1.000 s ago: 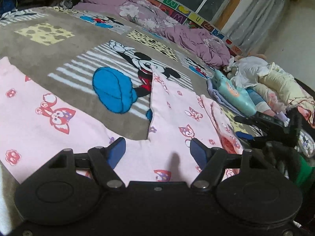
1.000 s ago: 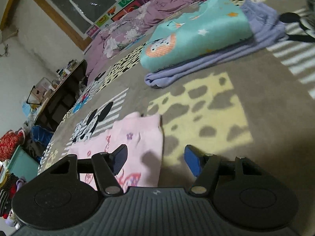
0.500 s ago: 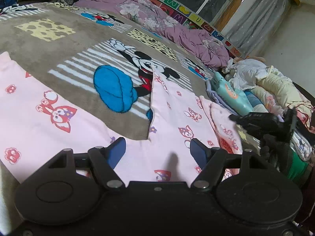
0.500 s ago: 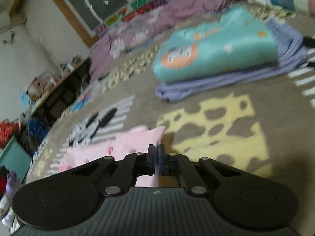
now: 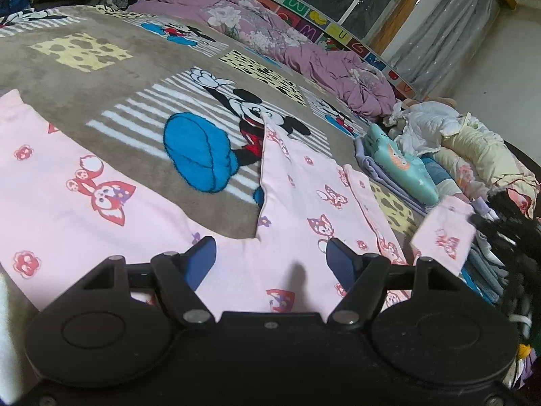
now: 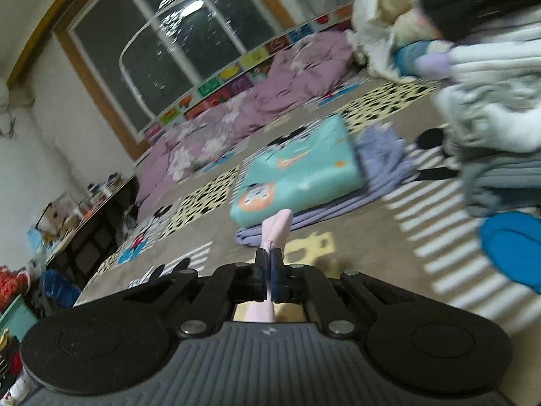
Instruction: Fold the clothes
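Observation:
A pink garment [image 5: 304, 209] with red fox prints lies spread flat on the Mickey Mouse blanket [image 5: 101, 118]. My left gripper [image 5: 270, 257] hovers low over its near edge, open, with nothing pinched between its blue pads. At the right of the left wrist view a corner of the pink garment [image 5: 443, 233] hangs lifted off the blanket, held by the blurred black right gripper [image 5: 507, 223]. In the right wrist view my right gripper [image 6: 270, 270] is shut on a thin fold of the pink fabric [image 6: 275, 233], which sticks up past the fingertips.
A folded teal garment [image 6: 297, 172] rests on a lavender one [image 6: 382, 159] just beyond the held corner. A stack of folded grey and white clothes [image 6: 500, 142] stands at the right, loose clothes [image 5: 466, 149] behind. A purple duvet [image 5: 270, 34] lines the window side.
The right gripper shut on the edge of the pink garment and rose with it, lifting that corner off the blanket. The left gripper stayed open and still.

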Action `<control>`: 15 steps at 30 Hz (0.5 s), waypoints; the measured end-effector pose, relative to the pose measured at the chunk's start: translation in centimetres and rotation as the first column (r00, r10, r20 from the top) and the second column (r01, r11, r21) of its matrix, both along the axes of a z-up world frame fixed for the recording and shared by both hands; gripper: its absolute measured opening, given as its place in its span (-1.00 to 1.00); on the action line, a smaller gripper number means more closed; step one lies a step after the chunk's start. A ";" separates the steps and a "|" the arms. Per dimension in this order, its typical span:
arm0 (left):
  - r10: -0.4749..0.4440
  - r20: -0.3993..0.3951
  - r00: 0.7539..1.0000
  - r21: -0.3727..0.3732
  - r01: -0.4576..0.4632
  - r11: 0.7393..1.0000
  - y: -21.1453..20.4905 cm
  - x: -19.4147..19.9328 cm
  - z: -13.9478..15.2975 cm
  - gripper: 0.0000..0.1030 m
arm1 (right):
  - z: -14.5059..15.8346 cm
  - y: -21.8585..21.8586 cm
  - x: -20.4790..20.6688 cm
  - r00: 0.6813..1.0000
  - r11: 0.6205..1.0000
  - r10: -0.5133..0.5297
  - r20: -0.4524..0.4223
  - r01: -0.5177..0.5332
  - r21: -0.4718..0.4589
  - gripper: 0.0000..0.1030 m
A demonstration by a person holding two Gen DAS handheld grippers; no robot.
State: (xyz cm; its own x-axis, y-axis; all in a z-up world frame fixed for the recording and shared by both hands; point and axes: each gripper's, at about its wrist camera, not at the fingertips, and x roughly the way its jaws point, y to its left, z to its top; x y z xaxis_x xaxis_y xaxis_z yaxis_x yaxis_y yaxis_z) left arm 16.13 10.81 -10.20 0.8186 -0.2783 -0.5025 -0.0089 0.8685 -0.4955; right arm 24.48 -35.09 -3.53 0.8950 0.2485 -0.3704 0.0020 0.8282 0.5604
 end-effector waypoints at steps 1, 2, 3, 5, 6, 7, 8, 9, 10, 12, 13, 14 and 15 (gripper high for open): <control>0.001 0.000 1.000 0.001 -0.001 1.000 0.0 0.0 0.0 0.40 | 0.0 -0.5 -0.9 1.000 1.000 -0.018 0.005 0.018 0.006 -0.93; 0.002 0.000 1.000 0.002 -0.002 1.000 0.0 -0.1 0.0 0.40 | 0.0 -1.1 -1.7 0.999 0.999 -0.036 0.009 0.036 0.012 -0.93; 0.003 0.000 1.000 0.003 -0.003 1.000 0.0 -0.1 0.0 0.40 | 0.0 -1.6 -2.6 0.998 0.998 -0.054 0.014 0.054 0.018 -0.93; 0.003 0.000 1.000 0.006 -0.003 1.000 0.0 -0.2 0.0 0.40 | -0.2 -2.8 -4.3 0.996 0.995 -0.091 0.022 0.090 0.033 -0.93; 0.004 0.000 1.000 0.006 -0.004 1.000 0.0 -0.2 0.0 0.40 | -0.3 -3.4 -5.1 0.994 0.993 -0.109 0.026 0.108 0.040 -0.93; 0.004 0.000 1.000 0.007 -0.004 1.000 0.0 -0.2 0.0 0.40 | -0.5 -3.9 -5.7 0.992 0.991 -0.125 0.023 0.124 0.043 -0.93; 0.005 0.000 1.000 0.007 -0.005 1.000 0.0 -0.2 0.0 0.40 | -0.7 -4.4 -6.3 0.990 0.989 -0.140 0.019 0.139 0.046 -0.93; 0.005 0.000 1.000 0.009 -0.005 1.000 -0.1 -0.2 0.0 0.40 | -1.0 -4.9 -6.9 0.988 0.987 -0.155 0.016 0.154 0.048 -0.93; 0.004 0.000 1.000 0.010 -0.004 1.000 -0.1 -0.2 0.0 0.40 | -1.4 -5.2 -7.2 0.986 0.984 -0.169 0.009 0.168 0.055 -0.93; 0.004 0.000 1.000 0.010 -0.004 1.000 -0.1 -0.3 0.0 0.40 | -1.8 -6.2 -7.8 0.980 0.978 -0.200 -0.001 0.199 0.065 -0.93; 0.004 0.000 1.000 0.010 -0.004 1.000 0.0 -0.3 0.0 0.40 | -1.8 -6.7 -8.0 0.977 0.974 -0.214 -0.004 0.214 0.069 -0.93; 0.004 0.000 1.000 0.009 -0.004 1.000 0.0 -0.3 0.0 0.40 | -1.9 -7.2 -8.2 0.973 0.971 -0.229 -0.007 0.229 0.073 -0.93; 0.004 0.000 1.000 0.009 -0.004 1.000 0.0 -0.4 0.0 0.40 | -1.9 -7.7 -8.5 0.971 0.968 -0.240 -0.010 0.240 0.070 -0.93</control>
